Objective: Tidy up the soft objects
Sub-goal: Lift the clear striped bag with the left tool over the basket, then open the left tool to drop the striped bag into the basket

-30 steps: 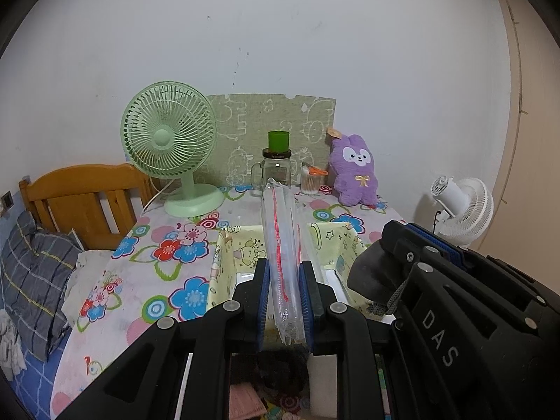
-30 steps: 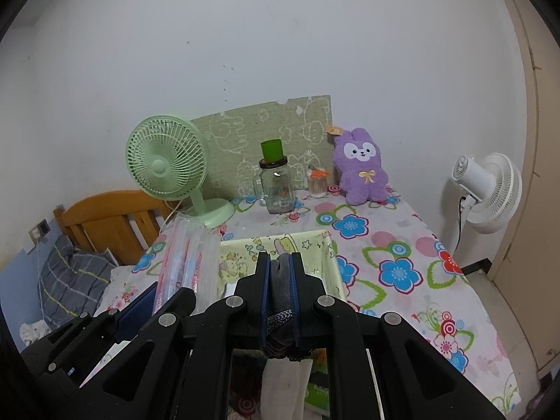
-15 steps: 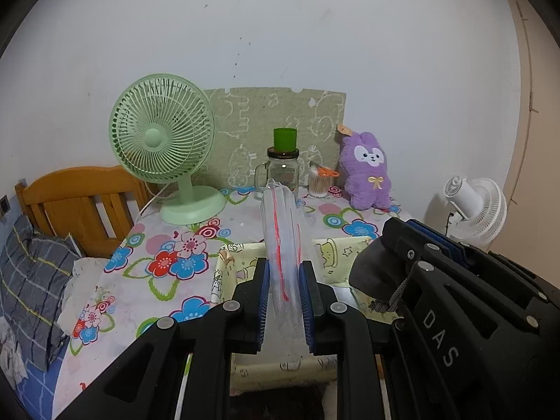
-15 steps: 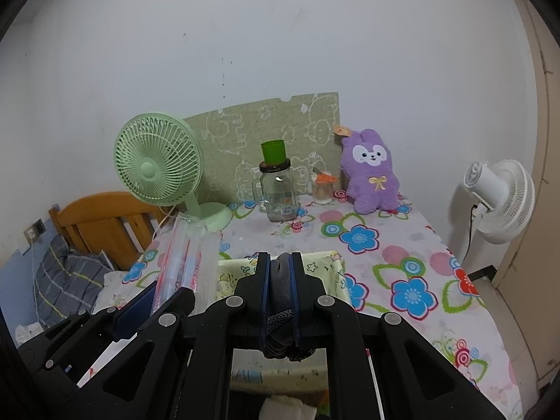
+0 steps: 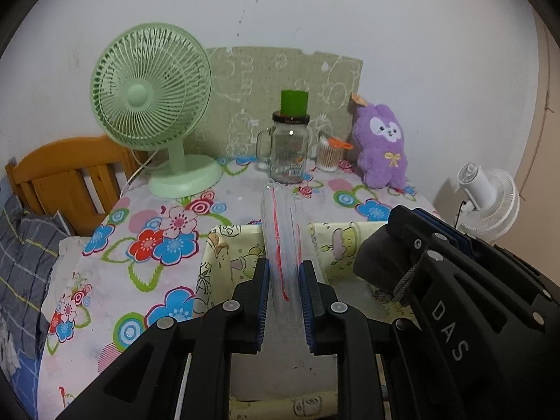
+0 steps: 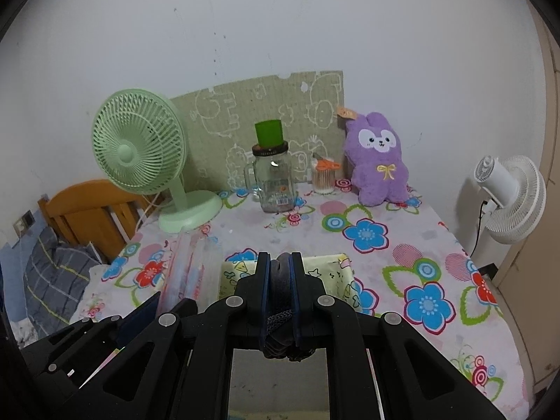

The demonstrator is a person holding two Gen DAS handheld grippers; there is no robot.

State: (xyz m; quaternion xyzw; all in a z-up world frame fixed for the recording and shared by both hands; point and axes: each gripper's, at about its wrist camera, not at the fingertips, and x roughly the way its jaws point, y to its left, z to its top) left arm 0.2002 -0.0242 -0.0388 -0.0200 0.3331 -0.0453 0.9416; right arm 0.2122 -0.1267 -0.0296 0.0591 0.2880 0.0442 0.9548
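A person is holding two black grippers over a table with a flowery cloth. Right under both of them is sitting a soft yellow box with cartoon pictures on its cloth walls, open at the top. That is the thing that matters most: the box is straight below and a little in front of both grippers, so I am guessing the next move is to go down and let go.

The left gripper is squeezing a clear plastic zip bag with a red line along it. Its jaws are pressed together on the low end of the bag. The bag is long and thin and is standing up, pointing away from the jaws toward the glass jar with a green cup on its lid. Its top end is leaning out past the far wall of the box, so it may need tipping to fit.

The right gripper is squeezing a dark grey knitted bundle, maybe a sock. Its jaws are shut tight on it, and the bundle is hanging down below them, just above the near side of the box.

Both grippers are looking about equally close to the box. The purple fluffy bunny toy is sitting far back by the wall, well apart from both.
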